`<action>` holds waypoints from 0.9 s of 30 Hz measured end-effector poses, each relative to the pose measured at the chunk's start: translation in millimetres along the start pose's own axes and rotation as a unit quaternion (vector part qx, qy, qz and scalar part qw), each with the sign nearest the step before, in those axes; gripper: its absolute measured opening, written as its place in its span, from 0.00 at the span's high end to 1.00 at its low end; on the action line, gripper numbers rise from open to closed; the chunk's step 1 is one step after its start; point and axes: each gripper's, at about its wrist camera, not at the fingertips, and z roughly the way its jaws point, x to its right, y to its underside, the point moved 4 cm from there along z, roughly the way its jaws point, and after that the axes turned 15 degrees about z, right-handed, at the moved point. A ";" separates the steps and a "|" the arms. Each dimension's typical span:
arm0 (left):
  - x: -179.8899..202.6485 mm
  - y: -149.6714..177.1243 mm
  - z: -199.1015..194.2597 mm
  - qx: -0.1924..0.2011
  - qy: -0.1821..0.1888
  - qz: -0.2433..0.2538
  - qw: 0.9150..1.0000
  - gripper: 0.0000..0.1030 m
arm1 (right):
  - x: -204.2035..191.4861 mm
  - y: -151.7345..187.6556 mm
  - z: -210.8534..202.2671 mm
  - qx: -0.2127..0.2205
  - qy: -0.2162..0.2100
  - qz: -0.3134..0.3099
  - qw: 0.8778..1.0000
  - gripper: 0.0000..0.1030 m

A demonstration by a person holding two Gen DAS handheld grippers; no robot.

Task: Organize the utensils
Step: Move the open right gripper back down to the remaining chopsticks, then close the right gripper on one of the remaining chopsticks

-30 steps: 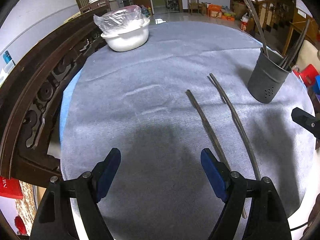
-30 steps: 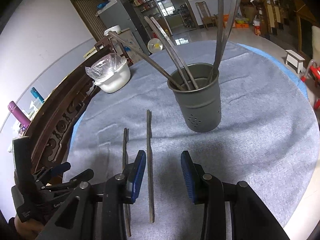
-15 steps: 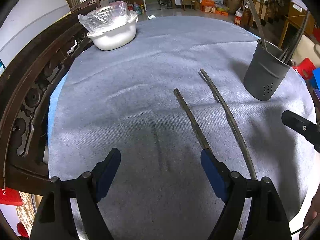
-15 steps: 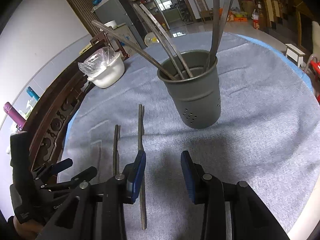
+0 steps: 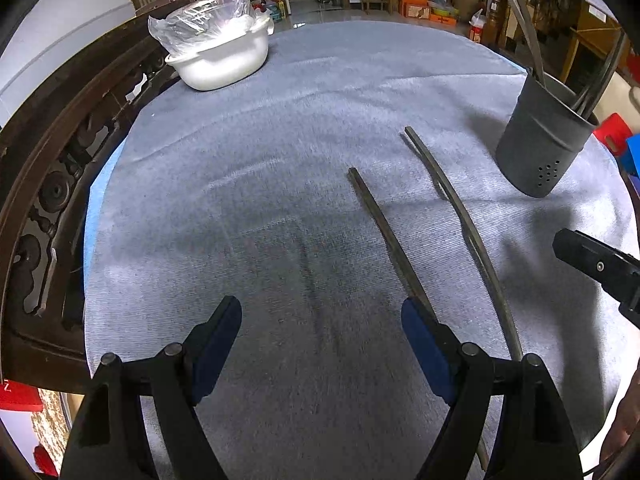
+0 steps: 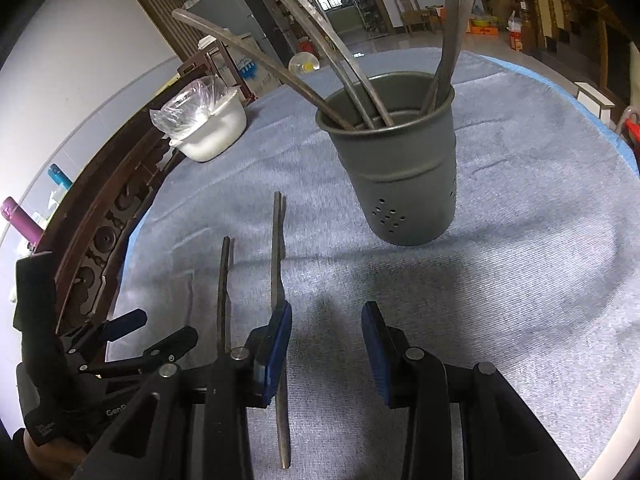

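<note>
Two long dark chopsticks lie side by side on the grey cloth: one (image 5: 384, 228) (image 6: 223, 280) to the left, the other (image 5: 460, 216) (image 6: 276, 248) to the right. A dark grey holder cup (image 5: 540, 148) (image 6: 396, 160) stands upright beyond them with several chopsticks in it. My left gripper (image 5: 320, 340) is open and empty, low over the cloth; its right finger covers the near end of the left chopstick. My right gripper (image 6: 326, 340) is open and empty, its left finger over the right chopstick, the cup straight ahead. The left gripper also shows in the right wrist view (image 6: 152, 330).
A white bowl (image 5: 220, 56) (image 6: 208, 128) covered with clear plastic sits at the table's far left. A carved dark wooden chair back (image 5: 60, 160) curves along the left edge of the round table (image 5: 280, 400). The room floor and furniture lie beyond.
Both grippers have moved forward over the table: the cup and both chopsticks now sit closer. Both stay open.
</note>
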 end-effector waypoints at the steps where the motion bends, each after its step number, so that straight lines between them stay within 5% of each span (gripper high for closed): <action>1: -0.9 -0.2 0.9 0.000 0.001 0.000 1.000 0.20 | -0.3 -0.2 1.0 -0.001 0.000 0.000 1.000 0.61; 12: -12.1 5.8 8.7 -0.013 0.011 -0.017 1.000 0.20 | -23.4 5.3 17.7 -0.029 -0.005 -0.031 0.999 0.61; 20: -34.5 11.7 11.3 -0.021 0.044 -0.064 0.997 0.20 | -39.2 26.5 47.2 -0.079 0.039 -0.077 0.993 0.61; 22: -32.3 10.0 12.3 -0.019 0.068 -0.063 0.996 0.20 | -40.5 29.7 48.1 -0.072 0.054 -0.089 0.992 0.67; 24: -28.9 6.8 14.3 -0.022 0.081 -0.060 0.995 0.20 | -40.0 32.2 48.8 -0.075 0.067 -0.098 0.990 0.90; 27: -25.3 2.3 19.0 -0.025 0.115 -0.065 0.991 0.29 | -35.6 32.9 46.1 -0.077 0.069 -0.095 0.990 0.92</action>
